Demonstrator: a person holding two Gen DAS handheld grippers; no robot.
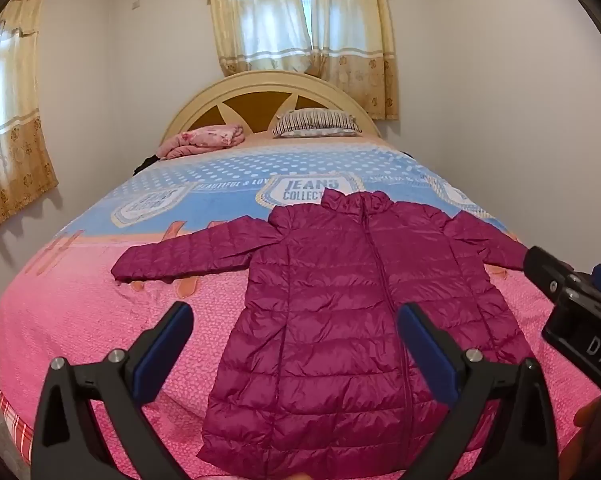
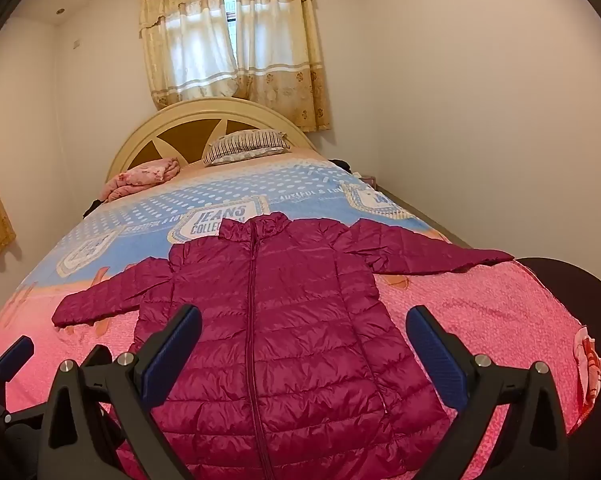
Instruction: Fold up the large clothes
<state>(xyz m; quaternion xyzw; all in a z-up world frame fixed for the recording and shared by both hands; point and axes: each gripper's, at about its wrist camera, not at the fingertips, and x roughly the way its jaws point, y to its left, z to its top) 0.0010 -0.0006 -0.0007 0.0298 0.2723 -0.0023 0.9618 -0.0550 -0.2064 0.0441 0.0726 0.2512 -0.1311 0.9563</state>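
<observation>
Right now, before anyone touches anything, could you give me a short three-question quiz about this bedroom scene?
1. True or false: the magenta puffer jacket lies spread flat on the bed with both sleeves out.
2. Which stands nearer the headboard: A) the striped pillow, B) the jacket?
3. Fill in: the left gripper and right gripper both stand ____.

Key: 1 true; 2 A; 3 open, holding nothing.
</observation>
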